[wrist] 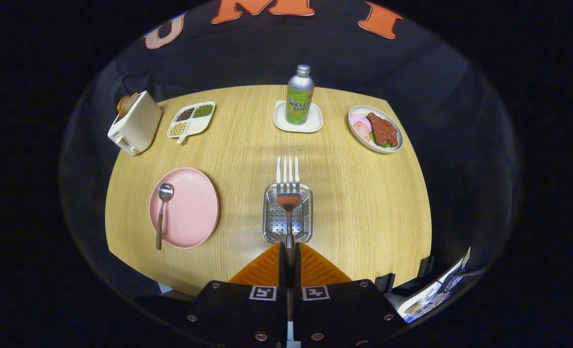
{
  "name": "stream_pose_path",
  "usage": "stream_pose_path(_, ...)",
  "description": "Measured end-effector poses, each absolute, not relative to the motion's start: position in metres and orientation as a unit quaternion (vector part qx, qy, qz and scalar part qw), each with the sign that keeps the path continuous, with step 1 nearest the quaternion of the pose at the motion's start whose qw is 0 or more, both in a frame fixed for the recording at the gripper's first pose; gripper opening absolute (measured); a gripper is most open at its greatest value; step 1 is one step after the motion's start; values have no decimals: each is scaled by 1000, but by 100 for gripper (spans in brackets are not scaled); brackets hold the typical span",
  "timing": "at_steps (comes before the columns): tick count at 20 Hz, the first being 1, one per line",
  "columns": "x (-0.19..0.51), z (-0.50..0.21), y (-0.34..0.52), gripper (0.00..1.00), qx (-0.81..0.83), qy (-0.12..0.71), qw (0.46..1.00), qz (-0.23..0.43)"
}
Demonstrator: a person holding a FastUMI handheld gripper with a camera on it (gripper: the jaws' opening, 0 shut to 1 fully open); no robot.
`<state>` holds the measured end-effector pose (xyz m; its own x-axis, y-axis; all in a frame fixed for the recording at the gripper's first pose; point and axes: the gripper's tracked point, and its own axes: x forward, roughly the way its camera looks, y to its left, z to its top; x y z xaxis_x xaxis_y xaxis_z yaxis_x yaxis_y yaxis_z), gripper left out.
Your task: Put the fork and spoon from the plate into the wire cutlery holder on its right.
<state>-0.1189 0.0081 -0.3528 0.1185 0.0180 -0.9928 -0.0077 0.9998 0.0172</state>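
My gripper is shut on the handle of the fork, which points away from me with its tines out ahead. The fork hangs over the perforated metal cutlery holder, which stands on the table just ahead of the orange fingers. To the left of the holder lies the pink plate. The spoon rests on the plate's left part, bowl to the far side and brown handle toward me.
At the far side of the wooden table stand a white toaster, a divided dish of beans, a green soda bottle on a white coaster, and an oval plate of food.
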Motion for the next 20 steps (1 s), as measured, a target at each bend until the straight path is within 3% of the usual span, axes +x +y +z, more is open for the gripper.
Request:
stream_pose_path(10, -141, -384, 4, 5, -8, 756, 652, 55)
stream_pose_path(20, -136, -414, 4, 7, 15, 809, 586, 45)
